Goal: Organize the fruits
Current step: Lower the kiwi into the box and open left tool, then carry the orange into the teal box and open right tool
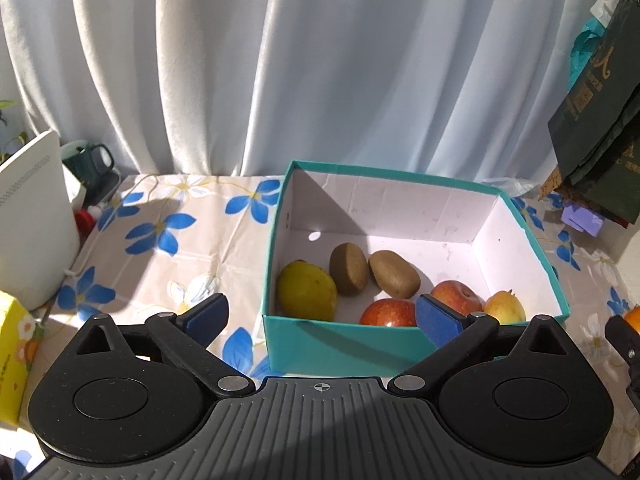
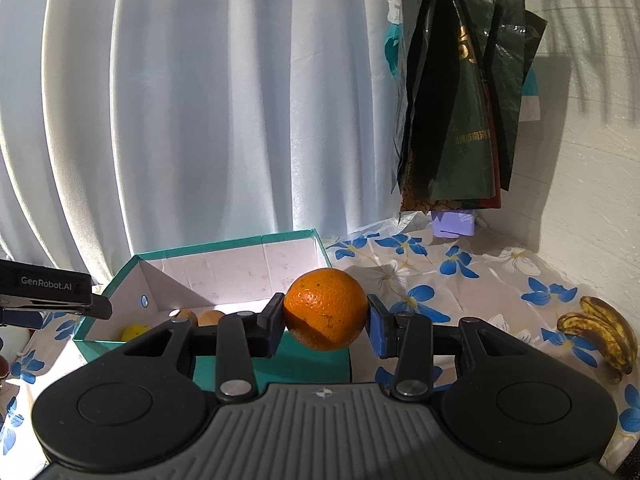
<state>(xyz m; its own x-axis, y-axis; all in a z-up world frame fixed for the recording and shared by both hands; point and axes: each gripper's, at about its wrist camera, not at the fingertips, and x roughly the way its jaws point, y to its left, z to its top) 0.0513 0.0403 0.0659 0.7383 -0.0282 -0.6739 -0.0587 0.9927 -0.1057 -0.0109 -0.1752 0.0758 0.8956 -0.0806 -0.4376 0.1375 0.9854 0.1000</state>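
A teal box (image 1: 340, 346) with a white inside stands on the flowered tablecloth. In it lie a yellow-green pear (image 1: 306, 295), two kiwis (image 1: 394, 273), two red apples (image 1: 456, 296) and a small yellow pear (image 1: 505, 306). My left gripper (image 1: 322, 316) hangs in front of the box's near wall, jaws wide open and empty. In the right wrist view my right gripper (image 2: 326, 322) is shut on an orange (image 2: 326, 308), held above the box's (image 2: 224, 248) near right corner. The left gripper's body (image 2: 48, 290) shows at that view's left edge.
A bunch of spotted bananas (image 2: 600, 334) lies on the cloth at the right near the wall. Dark green paper bags (image 2: 460, 92) hang over a purple block (image 2: 454, 224). At the left stand a white appliance (image 1: 34, 220), a green mug (image 1: 90, 166) and a yellow carton (image 1: 14, 352).
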